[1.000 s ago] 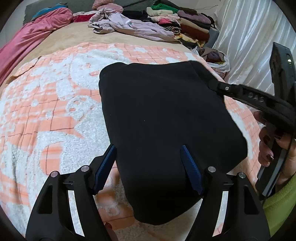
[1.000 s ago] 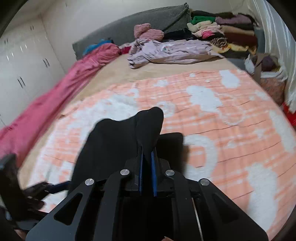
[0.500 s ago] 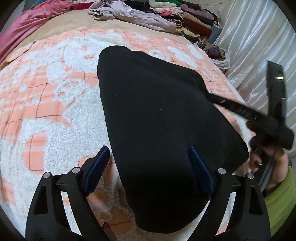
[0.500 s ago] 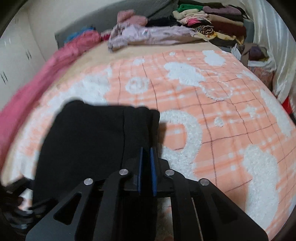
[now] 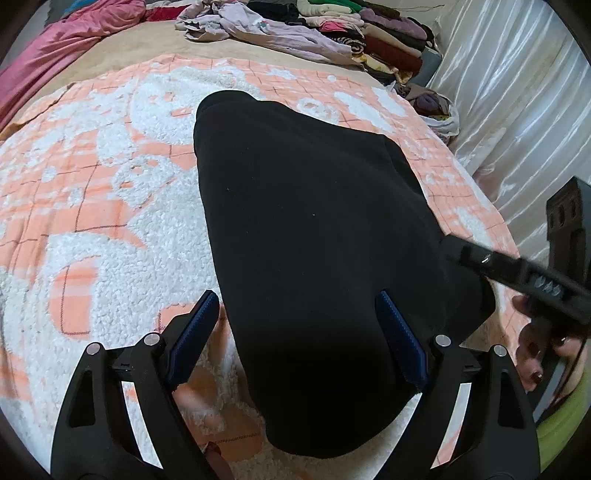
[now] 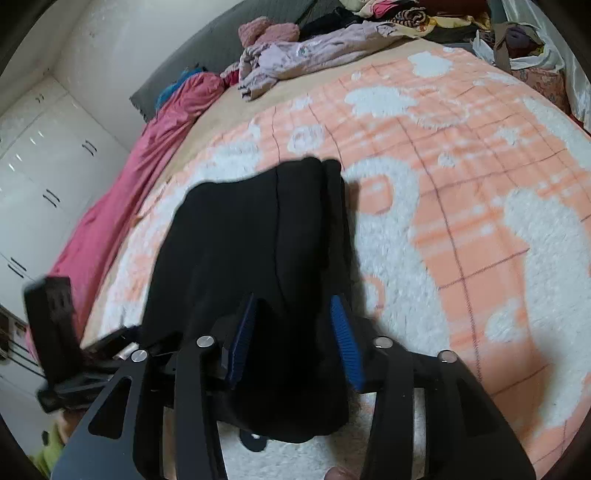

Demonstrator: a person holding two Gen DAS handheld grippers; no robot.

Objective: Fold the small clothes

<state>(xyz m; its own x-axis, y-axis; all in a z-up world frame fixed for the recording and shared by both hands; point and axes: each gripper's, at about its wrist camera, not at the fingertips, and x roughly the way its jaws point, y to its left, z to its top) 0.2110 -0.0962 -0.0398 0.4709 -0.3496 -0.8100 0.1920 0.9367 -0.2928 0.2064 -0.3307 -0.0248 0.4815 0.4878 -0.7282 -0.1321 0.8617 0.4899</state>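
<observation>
A folded black garment (image 5: 314,236) lies flat on the orange and white fleece blanket (image 5: 92,206). My left gripper (image 5: 295,317) is open and empty, its blue fingers spread over the garment's near end. My right gripper (image 6: 291,325) is open over the garment's right edge (image 6: 258,251), with a fold line running between the pads. The right gripper also shows in the left wrist view (image 5: 517,269) at the garment's right corner, held by a hand with dark nails.
A heap of loose lilac clothes (image 5: 266,29) and a stack of folded clothes (image 5: 373,40) lie at the far end of the bed. A pink cover (image 6: 147,155) runs along the left side. White curtains (image 5: 517,92) hang on the right, wardrobes (image 6: 37,155) on the left.
My right gripper has let go of the garment's edge and opened; the raised edge now lies flat. Both grippers have drawn back toward the near end.
</observation>
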